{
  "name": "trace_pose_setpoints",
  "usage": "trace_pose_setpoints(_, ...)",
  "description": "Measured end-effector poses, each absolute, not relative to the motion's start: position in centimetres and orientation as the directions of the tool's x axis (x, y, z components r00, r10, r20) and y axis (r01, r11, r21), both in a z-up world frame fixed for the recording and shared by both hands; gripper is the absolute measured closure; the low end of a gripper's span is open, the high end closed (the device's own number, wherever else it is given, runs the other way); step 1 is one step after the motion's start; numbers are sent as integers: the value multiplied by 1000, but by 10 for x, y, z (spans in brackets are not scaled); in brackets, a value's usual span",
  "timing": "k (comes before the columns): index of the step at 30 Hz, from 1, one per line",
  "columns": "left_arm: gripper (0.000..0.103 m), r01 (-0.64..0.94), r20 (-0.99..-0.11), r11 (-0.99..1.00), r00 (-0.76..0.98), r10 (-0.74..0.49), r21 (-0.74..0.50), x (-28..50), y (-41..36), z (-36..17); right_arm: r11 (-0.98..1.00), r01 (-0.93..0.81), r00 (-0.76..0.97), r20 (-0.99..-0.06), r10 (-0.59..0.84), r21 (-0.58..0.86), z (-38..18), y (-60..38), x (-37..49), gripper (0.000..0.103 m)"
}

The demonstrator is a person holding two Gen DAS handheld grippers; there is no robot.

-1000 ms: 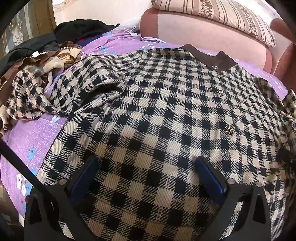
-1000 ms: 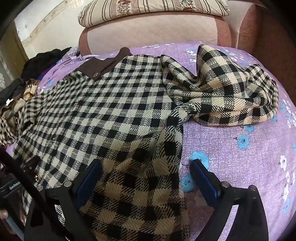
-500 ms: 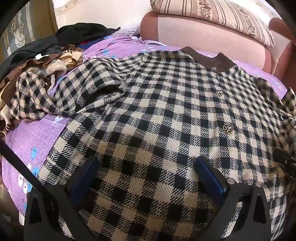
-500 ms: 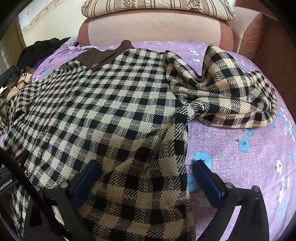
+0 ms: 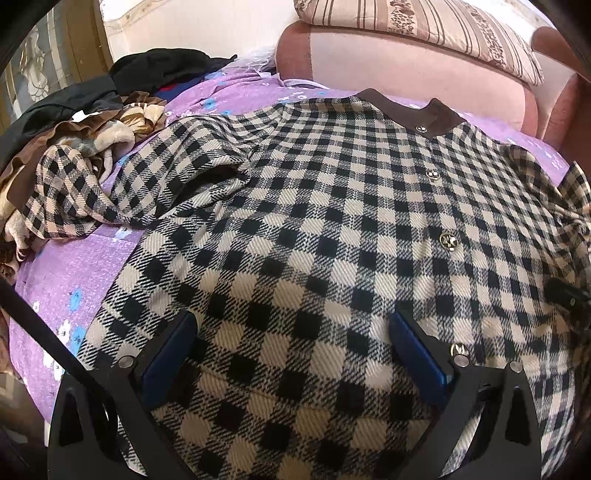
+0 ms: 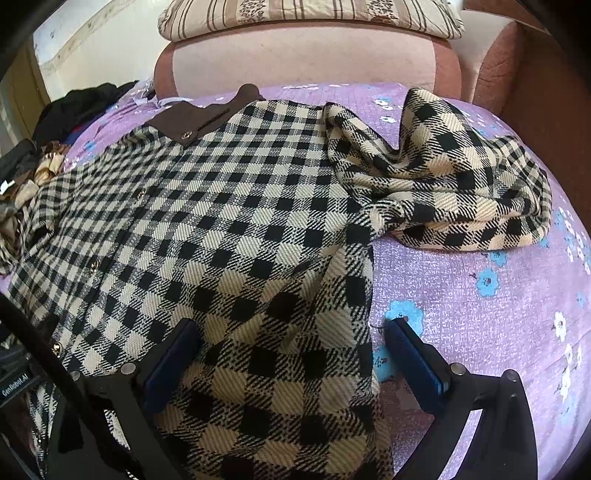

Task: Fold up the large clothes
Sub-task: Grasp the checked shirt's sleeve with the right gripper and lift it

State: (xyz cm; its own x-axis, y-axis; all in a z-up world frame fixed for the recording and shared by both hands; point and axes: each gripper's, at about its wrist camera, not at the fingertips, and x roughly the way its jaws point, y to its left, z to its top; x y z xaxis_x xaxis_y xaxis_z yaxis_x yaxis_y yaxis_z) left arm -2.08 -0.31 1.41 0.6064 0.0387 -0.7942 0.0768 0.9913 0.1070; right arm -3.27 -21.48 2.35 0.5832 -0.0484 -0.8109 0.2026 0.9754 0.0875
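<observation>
A black-and-cream checked jacket (image 5: 332, 229) with a brown collar (image 5: 410, 110) and a row of metal buttons lies face up on the purple flowered bedspread (image 5: 62, 273). It also shows in the right wrist view (image 6: 229, 236). Its left sleeve (image 5: 88, 192) trails onto a clothes heap. Its right sleeve (image 6: 443, 177) lies bunched on the bedspread. My left gripper (image 5: 291, 325) is open, its jaws standing apart above the lower front near the hem. My right gripper (image 6: 291, 332) is open above the jacket's lower right side edge.
A heap of dark and brown clothes (image 5: 85, 110) lies at the far left of the bed. A pink padded headboard (image 6: 314, 59) with a striped pillow (image 6: 310, 14) stands behind. Bare bedspread (image 6: 498, 332) shows to the right of the jacket.
Both grippers have edged slightly forward and higher over the jacket. The jacket itself has not moved, and both grippers stay open.
</observation>
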Motion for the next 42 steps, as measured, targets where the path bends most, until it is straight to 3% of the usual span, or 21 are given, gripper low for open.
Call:
trace_pose_setpoints(7, 1, 134, -806, 990, 590, -49, 38, -40, 0, 25, 978, 182, 586, -810, -25, 102, 18, -221, -44, 0)
trace_pose_setpoints(11, 3, 145, -770, 989, 628, -114, -28, -52, 5, 41, 965, 209, 606, -796, 0, 159, 36, -241, -58, 23)
trace_pose_setpoints(17, 3, 136, -747, 981, 636, -195, -140, -52, 16, 53, 880, 413, 659, -744, -111, 235, 82, -354, -81, 23)
trace_pose_setpoints(23, 3, 156, -742, 978, 637, -209, -141, -54, 11, 47, 713, 655, 567, -787, -245, 250, 59, -488, -78, 23)
trace_pose_setpoints(28, 3, 167, -752, 974, 620, -226, -155, -49, 6, 34, 577, 678, 634, -759, -146, 455, 32, -551, -73, 23)
trace_pose_setpoints(32, 3, 156, -771, 974, 596, -223, -161, -44, 2, 25, 598, 622, 686, -720, -105, 505, 35, -558, -36, 23)
trace_pose_setpoints(34, 3, 154, -775, 979, 601, -198, -131, -44, -1, 22, 597, 600, 707, -702, -85, 532, 33, -561, -30, 40)
trace_pose_setpoints(36, 3, 153, -778, 982, 602, -179, -107, -44, -3, 20, 596, 569, 720, -693, -27, 567, 31, -561, -17, 92)
trace_pose_setpoints(38, 3, 148, -780, 985, 605, -160, -87, -43, -5, 19, 599, 546, 738, -675, -14, 585, 39, -561, -15, 96)
trace_pose_setpoints(42, 3, 125, -774, 985, 610, -168, -115, -39, 1, 23, 597, 596, 747, -643, -168, 537, 75, -576, -44, 98)
